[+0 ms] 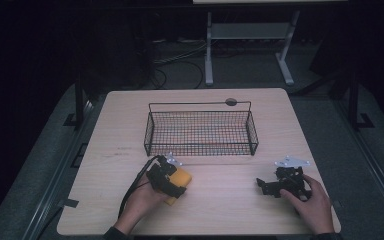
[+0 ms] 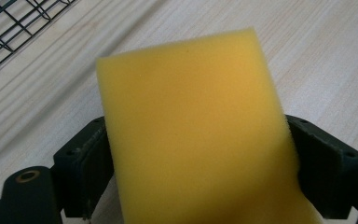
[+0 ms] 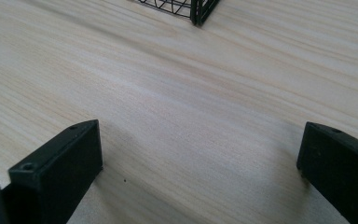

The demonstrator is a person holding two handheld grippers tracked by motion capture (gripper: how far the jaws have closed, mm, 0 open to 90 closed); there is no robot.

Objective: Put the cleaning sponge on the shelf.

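Yellow foam sponge [image 2: 196,135], light and squishy; my left gripper [image 1: 172,179] pinches its sides, so go gentle. Right gripper [image 1: 267,185] sits wide open, empty.

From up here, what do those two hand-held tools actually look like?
Both are black. The left gripper trails a black cable toward the table's near edge. The right gripper carries a pale grey three-cornered plate on top. Up close, each has two flat, blocky black jaws with small round holes near their ends. Dark sleeves cover the person's forearms at the frame's bottom.
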